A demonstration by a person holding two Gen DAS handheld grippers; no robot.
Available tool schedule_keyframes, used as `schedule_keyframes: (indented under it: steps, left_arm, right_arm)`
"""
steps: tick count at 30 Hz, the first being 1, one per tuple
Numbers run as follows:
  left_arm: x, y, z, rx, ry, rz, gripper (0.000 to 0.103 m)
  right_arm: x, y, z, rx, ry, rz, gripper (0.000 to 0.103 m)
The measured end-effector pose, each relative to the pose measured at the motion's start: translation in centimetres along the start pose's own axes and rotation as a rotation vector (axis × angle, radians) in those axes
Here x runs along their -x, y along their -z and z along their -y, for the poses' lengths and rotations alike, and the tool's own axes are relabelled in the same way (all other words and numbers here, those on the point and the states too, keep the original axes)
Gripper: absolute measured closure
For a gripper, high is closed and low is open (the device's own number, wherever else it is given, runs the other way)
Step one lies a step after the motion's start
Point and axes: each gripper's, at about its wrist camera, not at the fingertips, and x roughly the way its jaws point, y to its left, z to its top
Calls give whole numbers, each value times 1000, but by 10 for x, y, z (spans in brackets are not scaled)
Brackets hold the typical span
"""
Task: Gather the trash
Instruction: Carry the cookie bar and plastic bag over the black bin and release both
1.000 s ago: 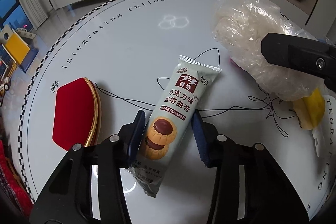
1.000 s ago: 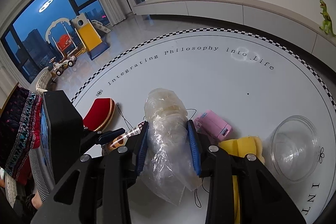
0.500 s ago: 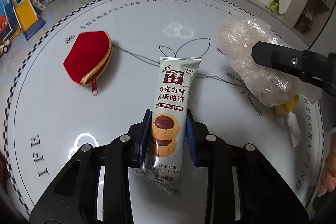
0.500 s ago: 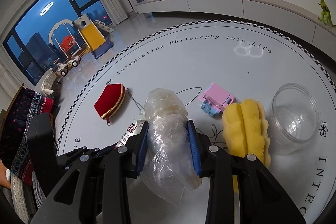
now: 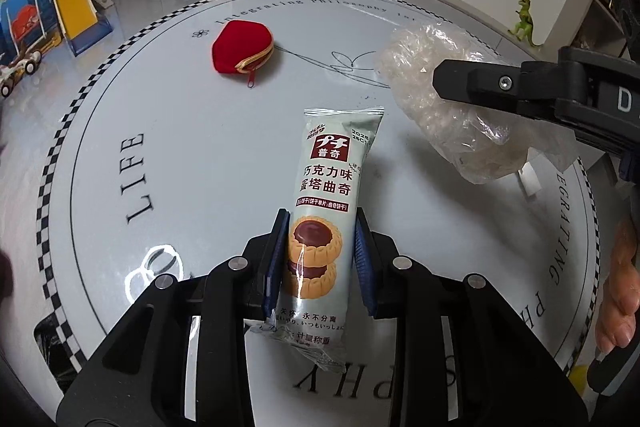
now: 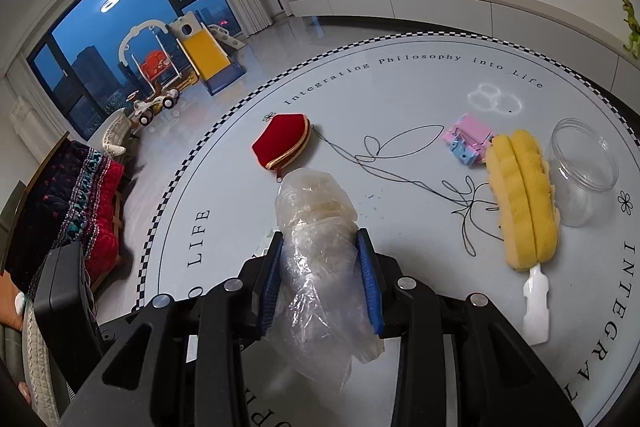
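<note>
My left gripper point(image 5: 321, 227) is shut on a pale green biscuit wrapper point(image 5: 326, 203) printed with tart pictures, and holds it lifted over the round white table point(image 5: 192, 155). The wrapper stands lengthwise between the blue pads, its top end pointing away. My right gripper point(image 6: 320, 247) is shut on a crumpled clear plastic bag point(image 6: 316, 227), which bulges out past the fingertips and hangs down behind them. In the left wrist view that same plastic bag point(image 5: 436, 99) shows at the right, pinched by the other gripper's black finger point(image 5: 492, 83).
A red coin purse point(image 6: 284, 139) lies at the table's far left. A yellow sponge brush with a white handle point(image 6: 520, 199), a pink and blue toy point(image 6: 468, 139) and a clear plastic jar point(image 6: 584, 167) lie at the right. A hand point(image 5: 620, 275) shows at the right edge.
The left jaws closed on the biscuit wrapper and lifted it off the table. Both grippers drew back towards the near edge, so the purse and the sponge now look farther away.
</note>
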Motion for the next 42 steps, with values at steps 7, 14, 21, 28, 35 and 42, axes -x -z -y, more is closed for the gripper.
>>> schedule_keyframes:
  steps: [7,14,21,28,35,42]
  left_arm:
    - [31,33,-23,74,-30,27,72]
    - [69,71,-53,132,-81,65,72]
    - [104,113,-92,212,-170,90,72]
    - [128,158,-135,319,-251,92,72]
    - [138,200,-176,441,-327,64,72]
    - [144,229,-208,533,-401,15,28]
  right_arm:
    - [9,29,-45,77,-35,-22,66]
    - [12,62,-100,163,-98,-54,66]
    - [10,89,-160,260,-171,-86,66]
    - [0,123,-223,368,-248,-143,66]
    - [-14,155,-273,458,-301,-213,66]
    - [-31,173,-312,504,-338,-277,41]
